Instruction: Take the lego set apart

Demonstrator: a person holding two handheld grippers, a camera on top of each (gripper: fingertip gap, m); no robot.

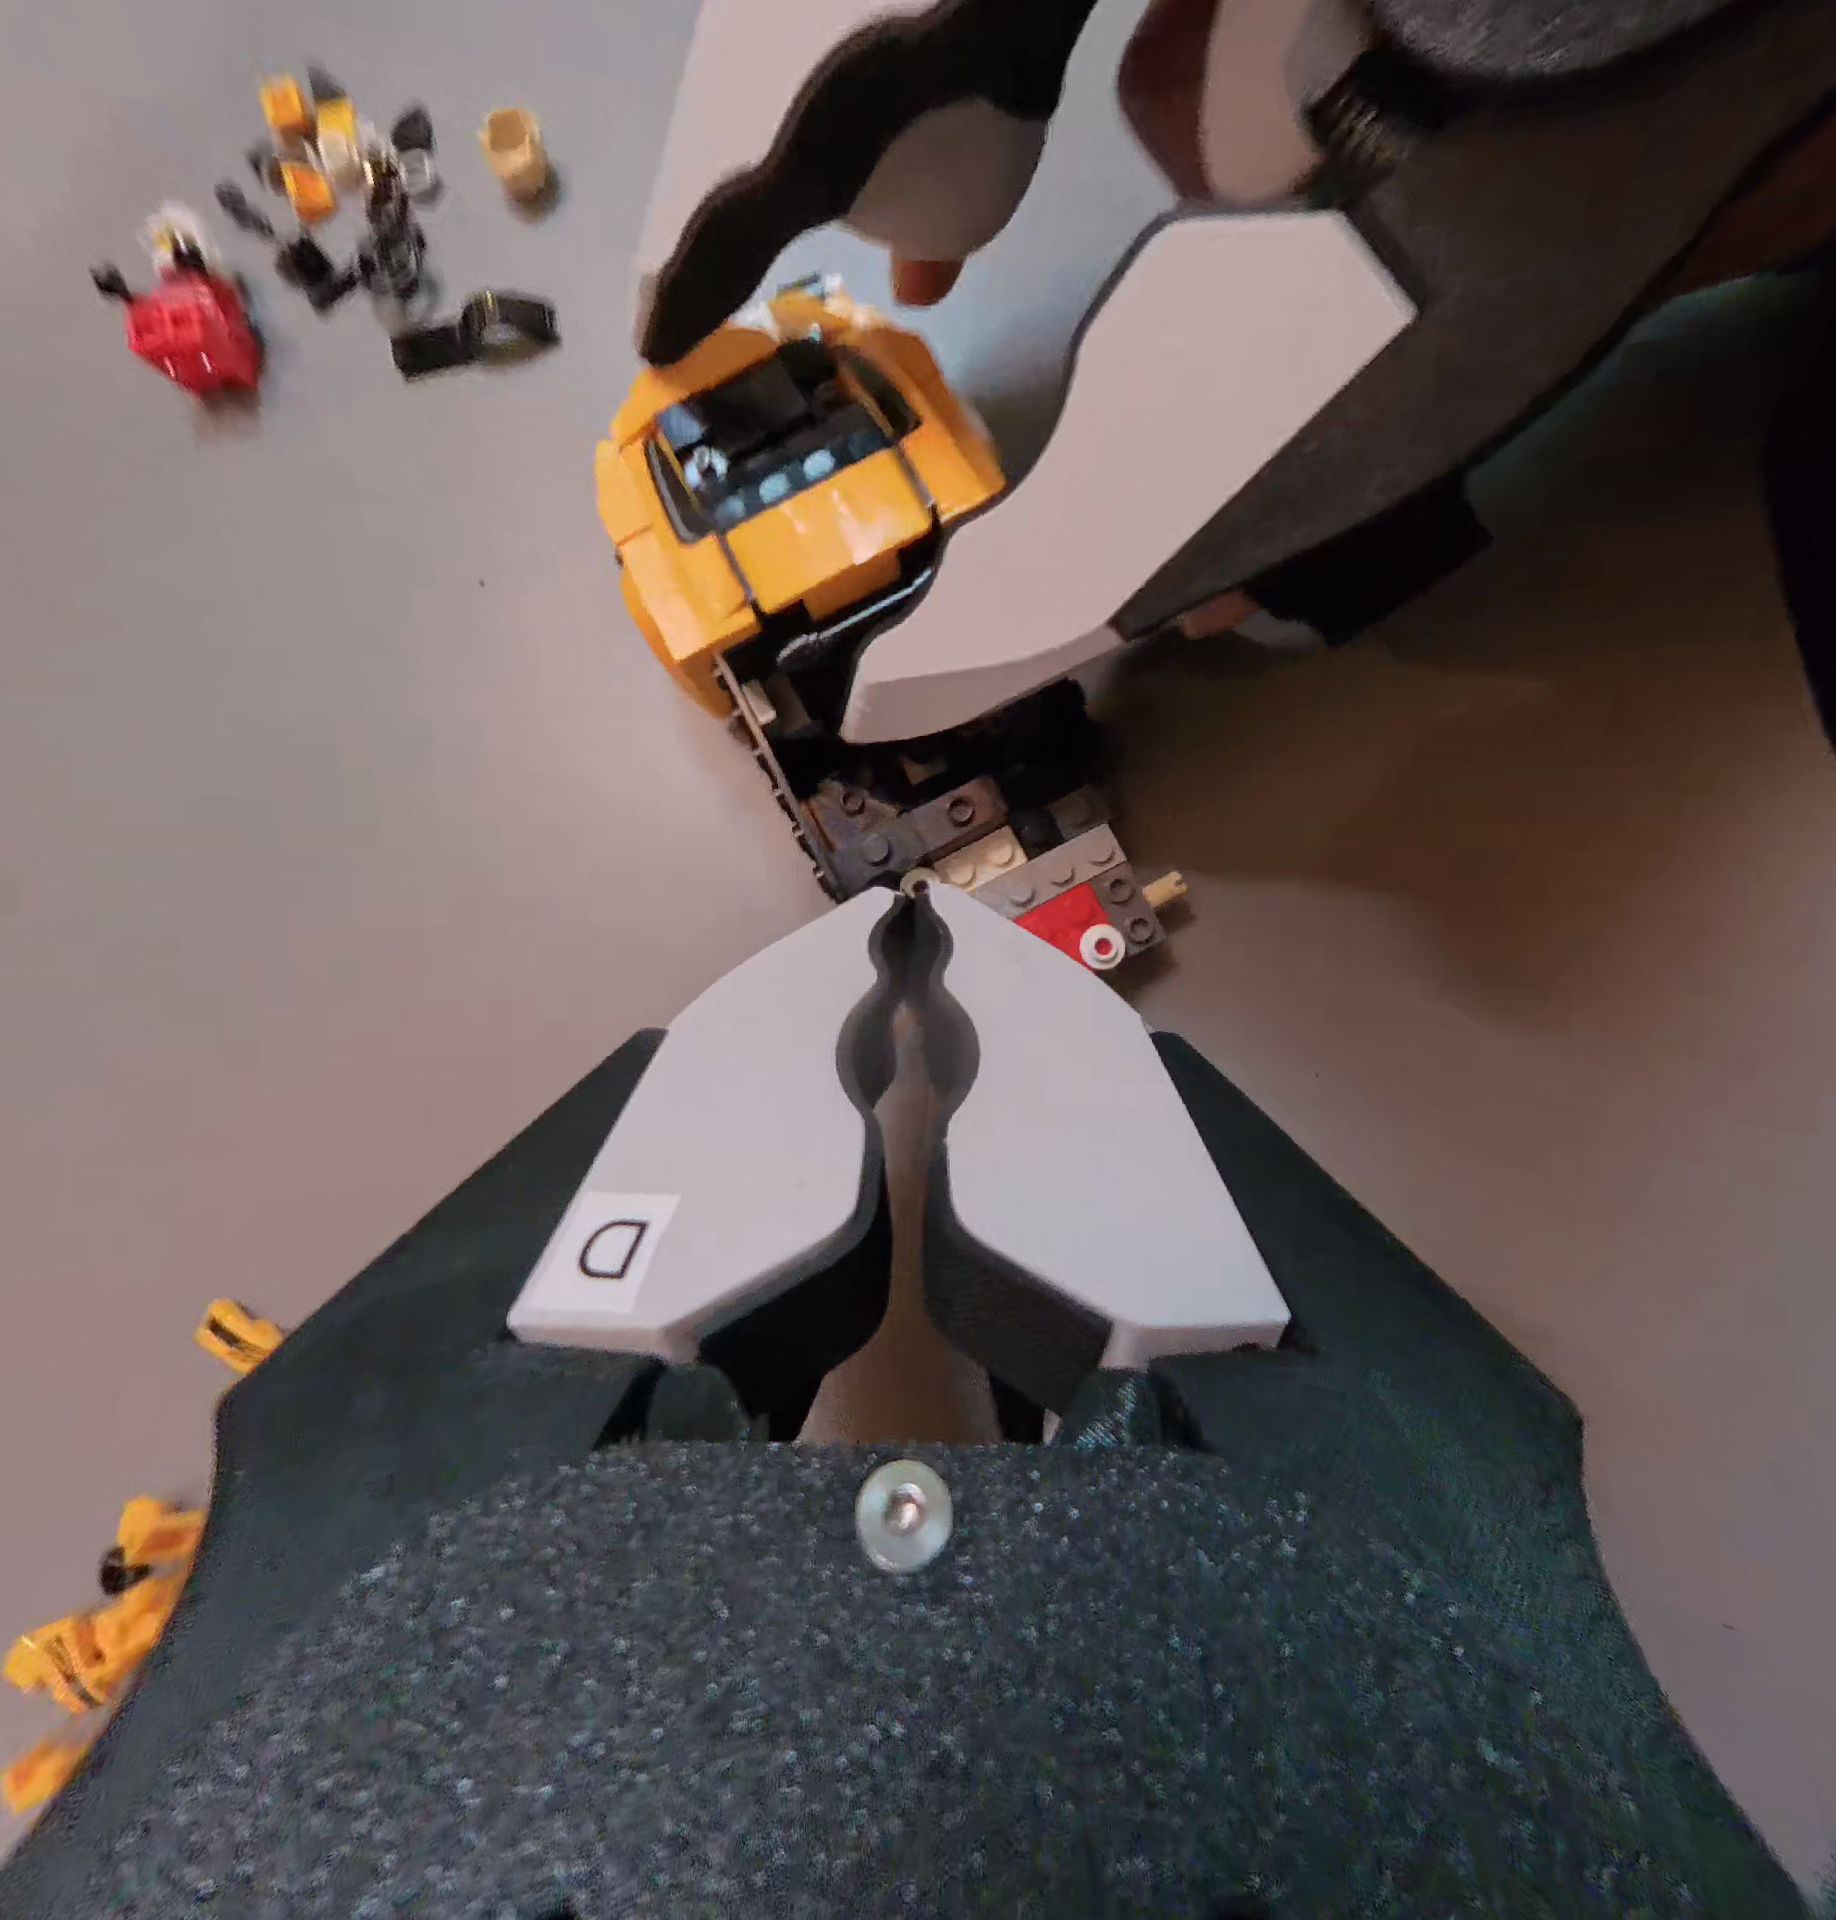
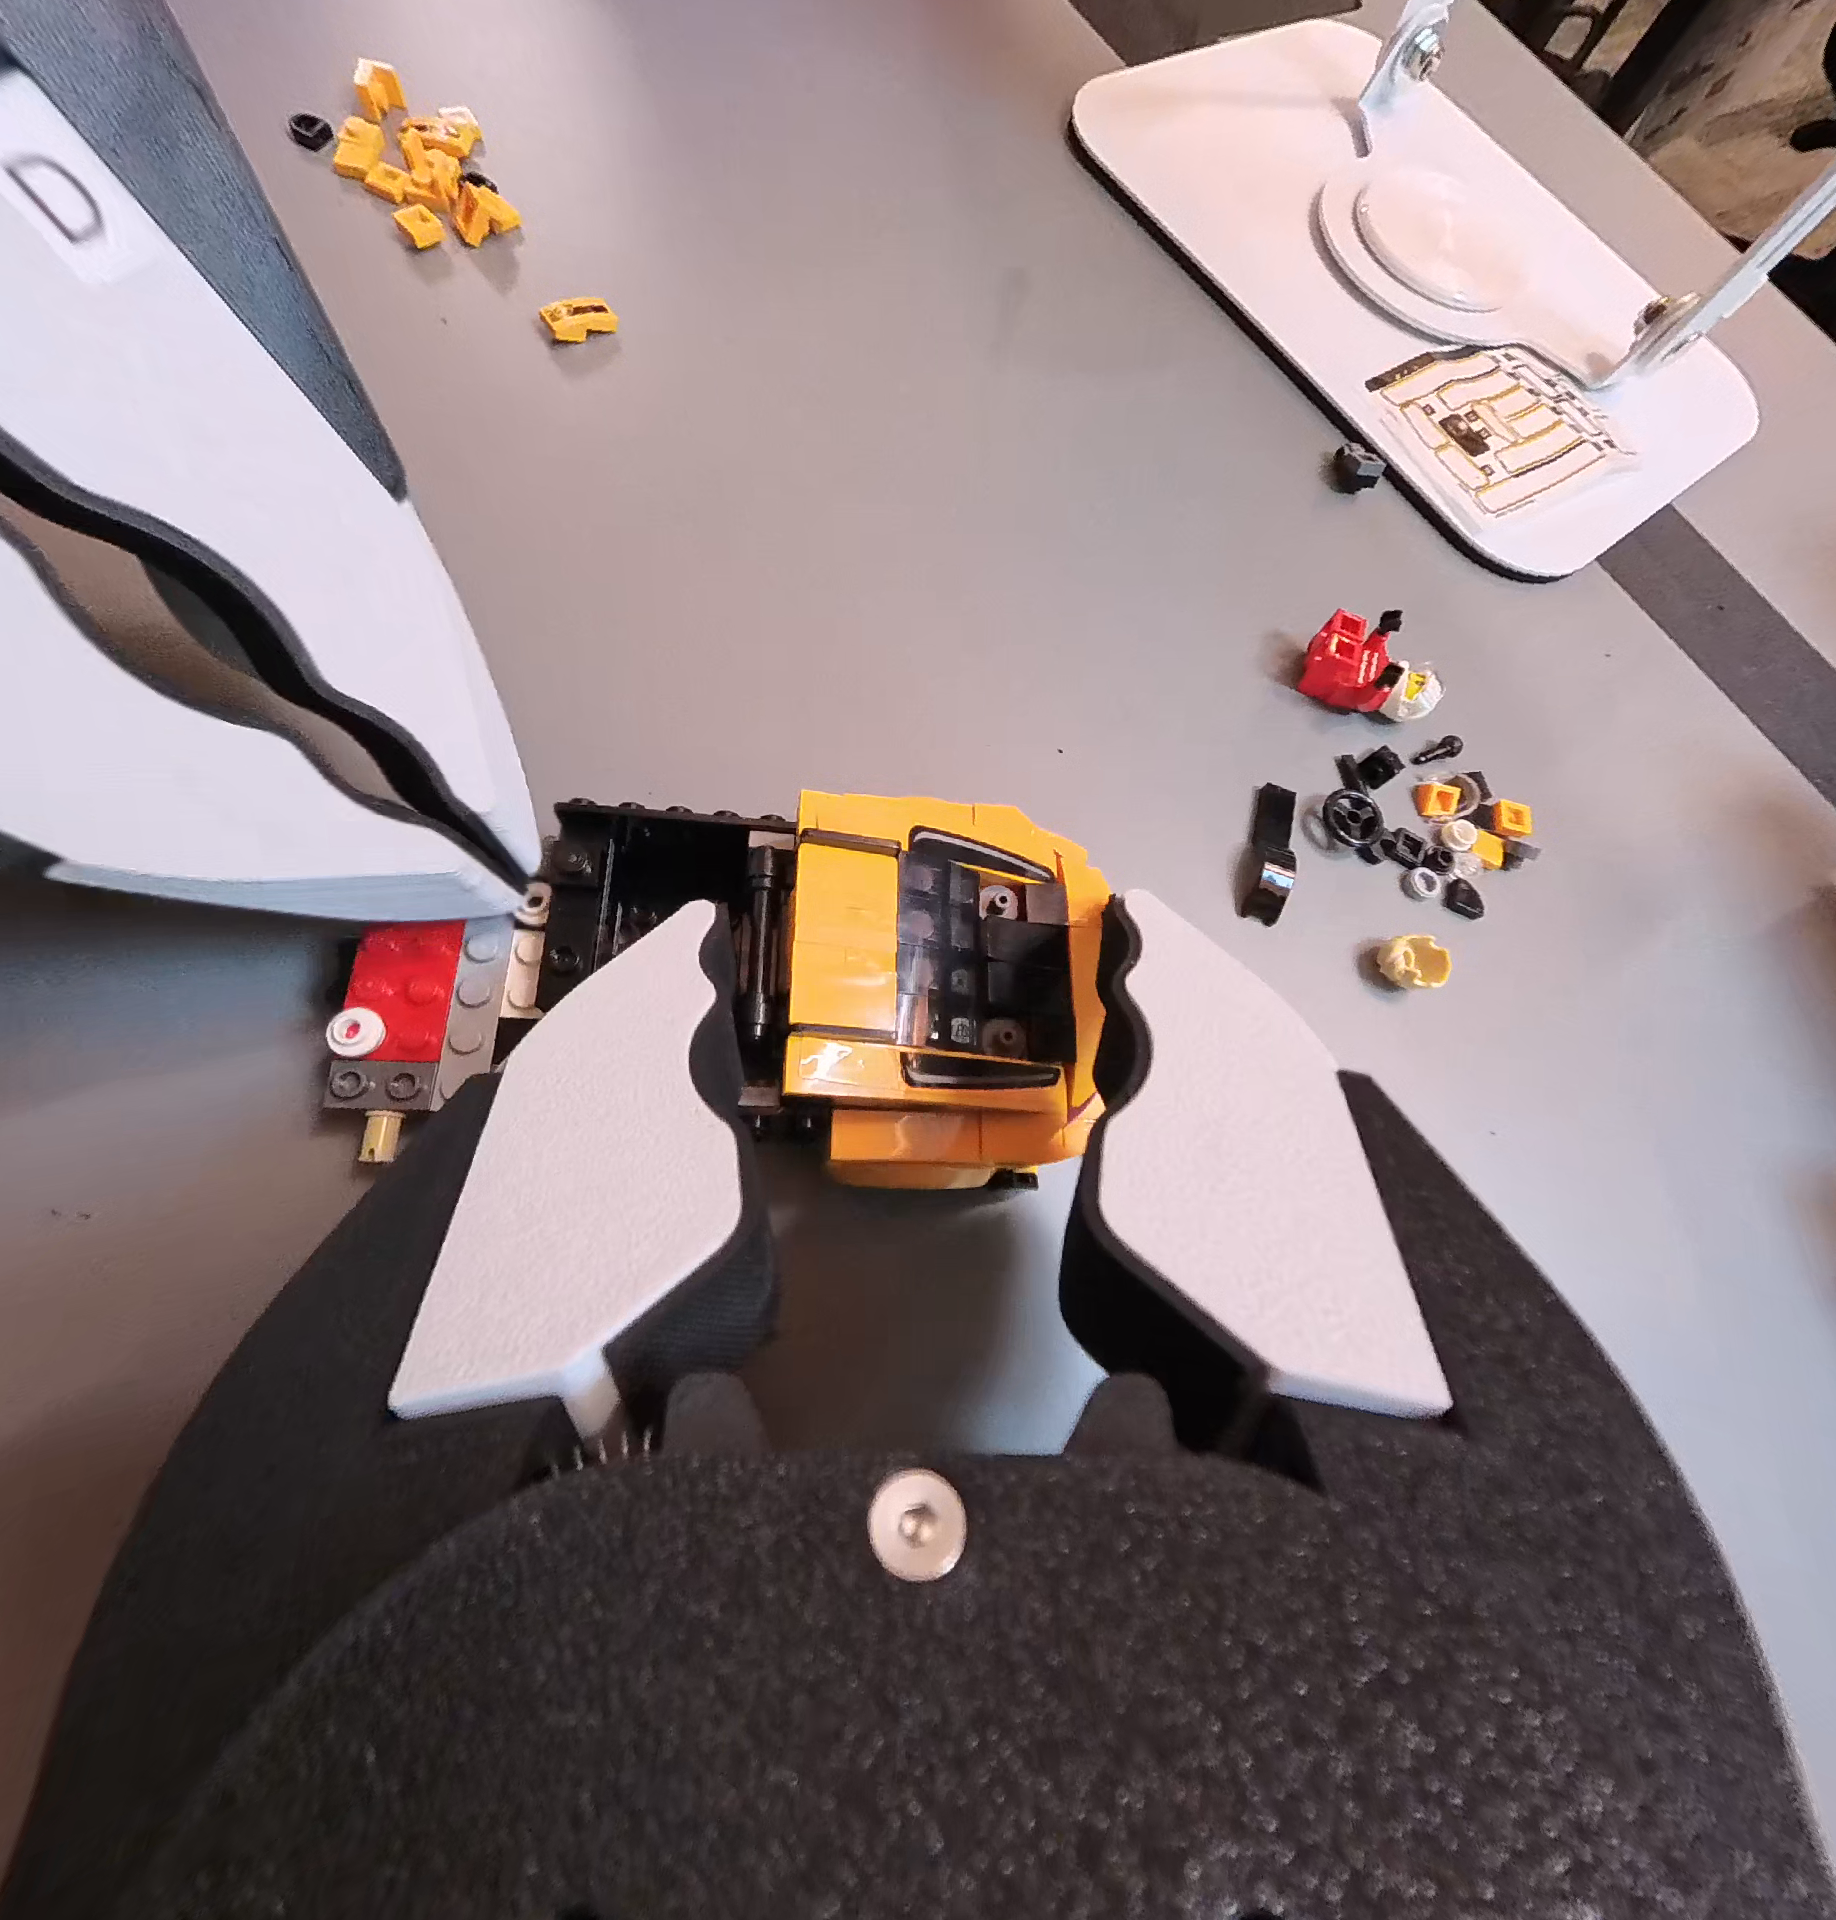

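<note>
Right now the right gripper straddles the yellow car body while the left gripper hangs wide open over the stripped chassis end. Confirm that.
Not quite: the left gripper is shut, its fingertips pinched on a small round white stud at the stripped chassis end, as the left wrist view shows. The right gripper does straddle the yellow car body.

One partly stripped yellow lego car [image 2: 924,997] lying on table; two grippers: left gripper [image 1: 912,909], right gripper [image 2: 909,935]; three loose-piece clusters: yellow pile [image 2: 426,171], red chunk [image 2: 1345,665], small dark bits [image 2: 1413,831]; one white stand base [image 2: 1257,208].
</note>
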